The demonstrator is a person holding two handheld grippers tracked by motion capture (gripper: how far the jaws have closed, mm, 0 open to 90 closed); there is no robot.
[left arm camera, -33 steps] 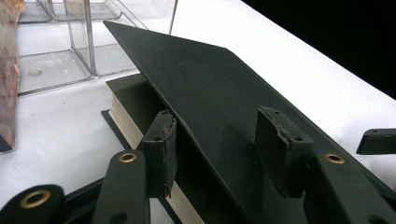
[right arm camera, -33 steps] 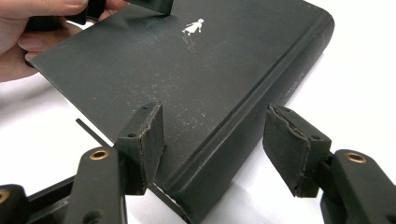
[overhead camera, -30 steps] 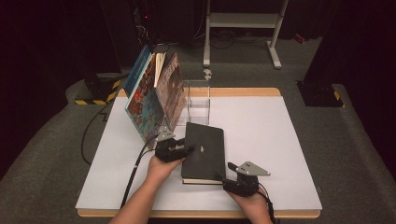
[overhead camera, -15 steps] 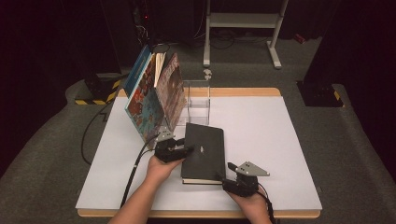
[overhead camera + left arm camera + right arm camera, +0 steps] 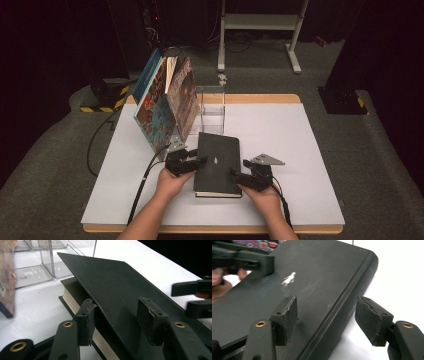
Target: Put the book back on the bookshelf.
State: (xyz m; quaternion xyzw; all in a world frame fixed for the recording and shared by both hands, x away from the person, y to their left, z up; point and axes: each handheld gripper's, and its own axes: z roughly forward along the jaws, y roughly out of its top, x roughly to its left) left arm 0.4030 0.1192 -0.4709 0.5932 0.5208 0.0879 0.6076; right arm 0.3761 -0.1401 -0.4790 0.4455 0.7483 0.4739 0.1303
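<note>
Right hand-held gripper (image 5: 239,175) shifted, opening astride black book (image 5: 217,162); left (image 5: 196,162) clamping cover; white table (image 5: 300,150), dark room

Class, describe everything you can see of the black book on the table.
The black book is a matt hardback with a rounded spine, cream page edges and a small white mark on its scuffed cover. It lies flat on the white table, just in front of a clear stand. Its front cover is lifted at the page side, where the left tongs straddle the cover's edge. The right tongs straddle the spine, their pads apart from it.
</note>
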